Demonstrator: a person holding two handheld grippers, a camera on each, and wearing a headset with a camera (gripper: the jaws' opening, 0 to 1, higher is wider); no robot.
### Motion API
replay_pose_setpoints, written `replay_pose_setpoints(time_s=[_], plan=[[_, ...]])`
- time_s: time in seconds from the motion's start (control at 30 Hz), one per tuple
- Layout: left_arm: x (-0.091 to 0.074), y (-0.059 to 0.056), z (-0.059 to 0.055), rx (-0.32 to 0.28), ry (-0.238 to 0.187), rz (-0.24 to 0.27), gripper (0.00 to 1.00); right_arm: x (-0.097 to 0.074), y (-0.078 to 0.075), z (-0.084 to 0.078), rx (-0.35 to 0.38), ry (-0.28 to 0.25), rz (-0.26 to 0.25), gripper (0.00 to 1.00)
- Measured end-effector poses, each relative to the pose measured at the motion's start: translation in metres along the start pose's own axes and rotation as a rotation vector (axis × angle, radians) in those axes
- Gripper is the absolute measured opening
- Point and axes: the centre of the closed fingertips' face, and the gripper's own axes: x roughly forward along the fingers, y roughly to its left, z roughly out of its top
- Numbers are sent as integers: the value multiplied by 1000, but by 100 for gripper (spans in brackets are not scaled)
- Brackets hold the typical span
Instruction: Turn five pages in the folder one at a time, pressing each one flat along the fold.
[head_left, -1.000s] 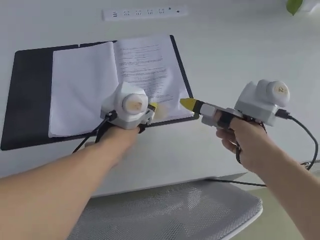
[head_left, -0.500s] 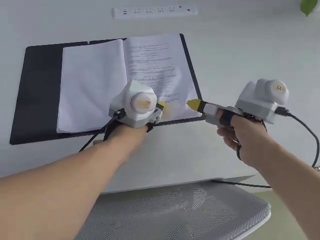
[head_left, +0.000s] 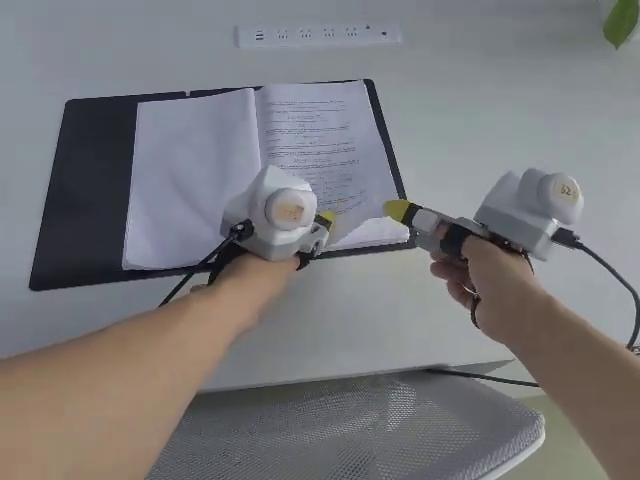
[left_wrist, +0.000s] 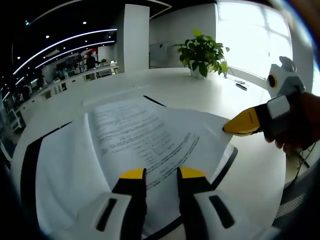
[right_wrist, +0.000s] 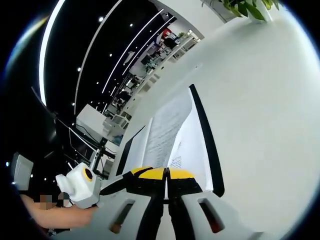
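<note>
Left gripper view: left tool (left_wrist: 161, 174) narrow over page (left_wrist: 150, 132); right tool (left_wrist: 234, 126) pinches its corner, contact obscured.

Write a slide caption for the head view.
Right gripper pinches the outer edge of the printed page; left gripper hangs above the lower edge of the black folder.

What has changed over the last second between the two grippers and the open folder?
Hardly anything. The whole head view has slid, but that is the camera. Against the folder, the left gripper stays over the lower part of the printed page, jaws slightly apart, and the right gripper stays shut at that page's outer edge. Nothing visibly taken or let go; the folder still lies open.
</note>
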Motion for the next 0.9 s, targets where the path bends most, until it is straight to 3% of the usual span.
replay_pose_setpoints(time_s=[0.07, 0.23, 0.33, 0.47, 0.6, 0.73, 0.9], plan=[[-7, 7, -3, -20, 13, 9, 21, 0, 8, 2, -1, -11, 20, 0], [-31, 19, 3, -36, -8, 18, 21, 0, 35, 4, -18, -11, 79, 0], [-52, 32, 11, -91, -40, 31, 22, 0, 54, 5, -34, -10, 121, 0], [-81, 44, 18, -94, -67, 44, 22, 3, 81, 4, -57, -3, 180, 0], [-111, 56, 25, -133, -107, 58, 22, 10, 110, -3, -102, 22, 246, 0], [-135, 67, 27, -159, -135, 74, 22, 21, 130, -15, -113, 50, 277, 0], [-165, 86, 19, -186, -133, 110, 22, 34, 153, -33, -124, 90, 314, 0]])
